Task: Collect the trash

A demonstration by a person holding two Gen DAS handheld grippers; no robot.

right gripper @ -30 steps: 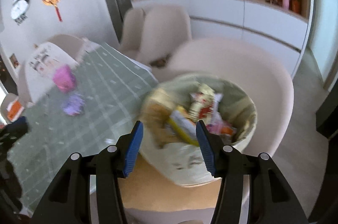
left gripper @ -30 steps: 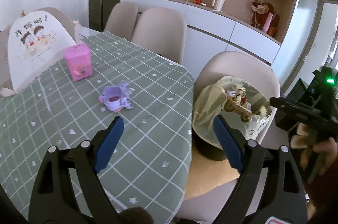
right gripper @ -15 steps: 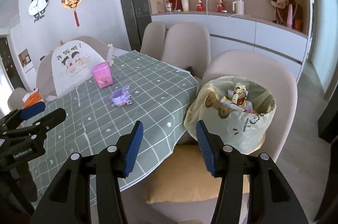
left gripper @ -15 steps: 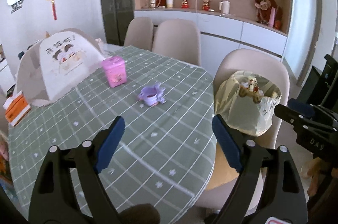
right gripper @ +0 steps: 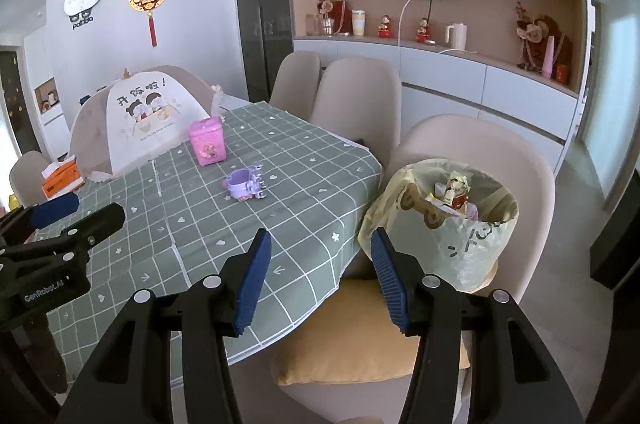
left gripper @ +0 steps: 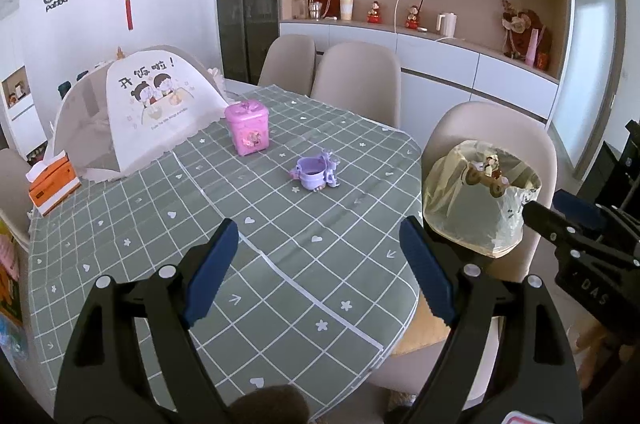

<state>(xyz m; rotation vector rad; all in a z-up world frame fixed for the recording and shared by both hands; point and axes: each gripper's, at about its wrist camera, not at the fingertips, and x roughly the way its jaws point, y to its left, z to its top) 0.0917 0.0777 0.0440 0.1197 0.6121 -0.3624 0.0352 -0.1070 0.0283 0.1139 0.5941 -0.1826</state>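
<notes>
Hovering above the near edge of the tabletop (left gripper: 280,264), the left gripper (left gripper: 316,260) has its blue pads spread wide with nothing between them, only the green checked tablecloth (right gripper: 280,184) showing in the gap. Beside it, the right gripper (right gripper: 318,278) hangs over the table's near right corner, its jaws also apart and empty, pointing toward a beige chair (right gripper: 480,152) pulled up at the right edge. On that chair's seat, resting on a yellow cushion (right gripper: 340,356), stands the trash bag (right gripper: 460,244), a pale yellowish plastic sack with its mouth open and crumpled wrappers (right gripper: 454,190) showing at the top. Farther in, near the middle of the tabletop, sits a small purple toy cup (left gripper: 316,174), alone and well apart from both grippers. Behind it, toward the far edge, stands a pink box (left gripper: 247,130), just beside a white mesh food cover (left gripper: 152,104) printed with cartoon children. At the left edge lies an orange tissue box (left gripper: 52,184). Two more beige chairs (left gripper: 356,80) stand along the far side, before a white sideboard (left gripper: 440,64).
</notes>
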